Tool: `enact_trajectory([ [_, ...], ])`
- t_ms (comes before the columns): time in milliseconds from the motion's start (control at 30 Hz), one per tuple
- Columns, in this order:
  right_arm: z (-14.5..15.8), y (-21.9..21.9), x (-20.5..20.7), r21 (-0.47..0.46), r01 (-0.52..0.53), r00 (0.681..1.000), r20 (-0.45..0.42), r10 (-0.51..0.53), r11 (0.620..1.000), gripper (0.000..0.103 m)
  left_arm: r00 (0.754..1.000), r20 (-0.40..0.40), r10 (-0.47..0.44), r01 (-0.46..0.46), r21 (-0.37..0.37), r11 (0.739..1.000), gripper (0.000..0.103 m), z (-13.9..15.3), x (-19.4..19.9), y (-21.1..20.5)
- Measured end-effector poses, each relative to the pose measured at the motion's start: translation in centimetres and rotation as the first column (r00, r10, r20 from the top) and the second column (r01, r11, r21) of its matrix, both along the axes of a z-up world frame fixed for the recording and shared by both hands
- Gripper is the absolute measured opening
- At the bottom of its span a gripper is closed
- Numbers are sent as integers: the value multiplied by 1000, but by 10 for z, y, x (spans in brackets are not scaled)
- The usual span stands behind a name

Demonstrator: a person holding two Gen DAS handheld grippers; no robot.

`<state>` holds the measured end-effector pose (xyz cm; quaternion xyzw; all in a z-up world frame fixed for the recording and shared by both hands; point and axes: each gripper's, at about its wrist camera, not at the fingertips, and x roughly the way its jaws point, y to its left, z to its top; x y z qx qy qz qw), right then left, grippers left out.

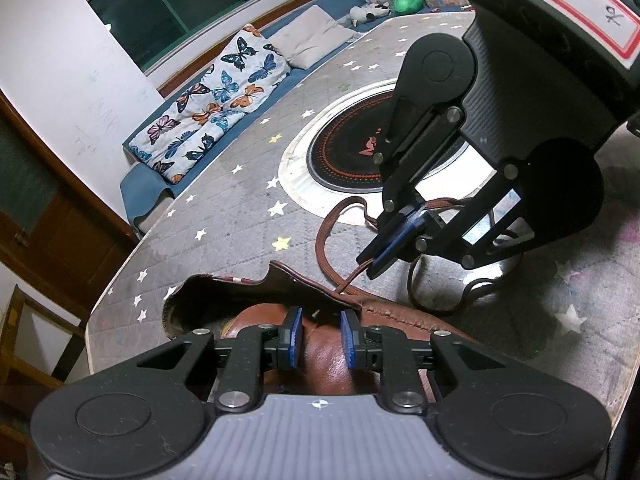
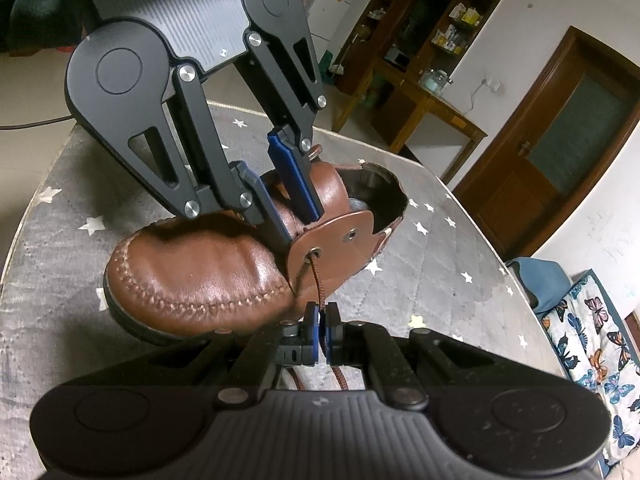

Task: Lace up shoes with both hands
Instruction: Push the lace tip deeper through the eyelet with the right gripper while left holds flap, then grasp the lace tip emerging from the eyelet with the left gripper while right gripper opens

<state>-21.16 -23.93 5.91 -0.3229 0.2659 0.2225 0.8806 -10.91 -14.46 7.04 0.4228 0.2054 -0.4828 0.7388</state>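
Brown leather shoe (image 2: pixel 200 276) on the quilted table (image 2: pixel 460 248), lace (image 2: pixel 316 276) through 1 eyelet (image 2: pixel 313 252).
Left gripper (image 2: pixel 286 196) straddles the tongue (image 2: pixel 320 188), jaws part open; whether they press it I cannot tell. Right gripper (image 2: pixel 322 320) is clamped on the lace just below the eyelet. Risk, I judge: pulling hard tips the unpinned shoe or slips the lace. Table edge near beyond the heel; open room right.

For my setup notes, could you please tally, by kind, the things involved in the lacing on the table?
Shoes: 1, the brown leather shoe.
Laces: 1, the brown lace, running through an eyelet.
Grippers: 2, the left gripper astride the shoe's tongue and the right gripper shut on the lace.
Total: 4.
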Motion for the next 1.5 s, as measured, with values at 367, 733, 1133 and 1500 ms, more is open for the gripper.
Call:
enact_trajectory([
  [367,1,3,-1,17,-7,1000,8,7,1000,2,1000,5,-10,10,8,1000,23,-1,3,-3],
  [733,4,7,-3,-2,-11,999,42,11,1000,2,1000,12,-16,16,18,1000,22,-2,0,-6],
  [1133,4,10,-4,-20,-40,998,51,41,999,2,999,27,-22,22,7,1000,5,-7,-5,-7],
  [1500,5,7,-5,5,-24,999,49,24,1000,4,983,93,157,-152,-57,987,3,-11,-22,-12],
])
